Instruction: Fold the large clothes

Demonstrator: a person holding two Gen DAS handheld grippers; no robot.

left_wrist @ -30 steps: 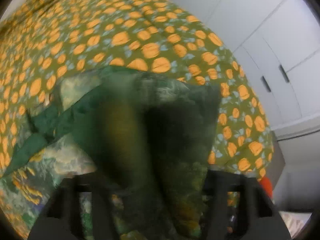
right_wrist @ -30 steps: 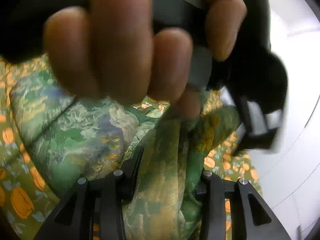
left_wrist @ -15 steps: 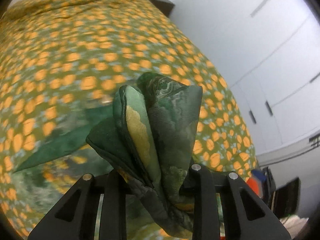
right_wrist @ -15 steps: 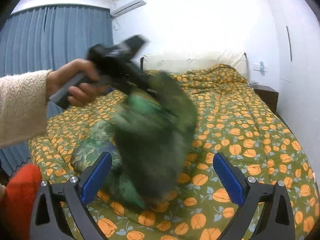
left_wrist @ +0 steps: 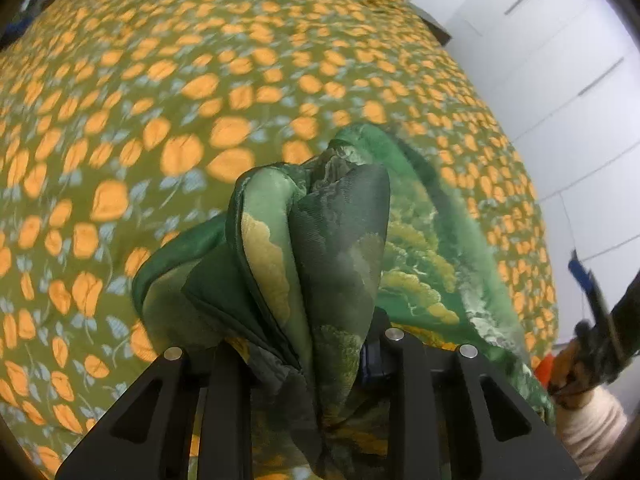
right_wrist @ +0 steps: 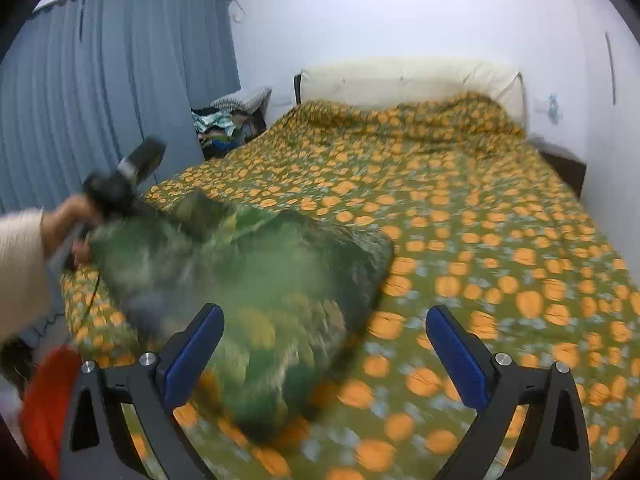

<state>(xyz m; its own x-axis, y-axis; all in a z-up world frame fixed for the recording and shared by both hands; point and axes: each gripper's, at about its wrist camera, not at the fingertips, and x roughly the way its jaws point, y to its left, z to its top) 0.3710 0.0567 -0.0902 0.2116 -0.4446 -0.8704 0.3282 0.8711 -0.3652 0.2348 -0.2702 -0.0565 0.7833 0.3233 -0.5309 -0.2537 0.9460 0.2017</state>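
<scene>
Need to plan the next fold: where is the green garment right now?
The green garment is bunched in the left claw above the orange-patterned bedspread; the right wrist view shows it at lower left, near the bed's foot.

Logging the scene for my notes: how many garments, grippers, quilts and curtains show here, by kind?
Garment: 1, green print, clamped in the left gripper
Grippers: 2, the right gripper open
Quilt: 1, orange-spotted
Curtain: 1, blue
Total: 5

Silky, sheeny green garment [left_wrist: 340, 240] on a matt cotton bedspread [left_wrist: 160, 100].
</scene>
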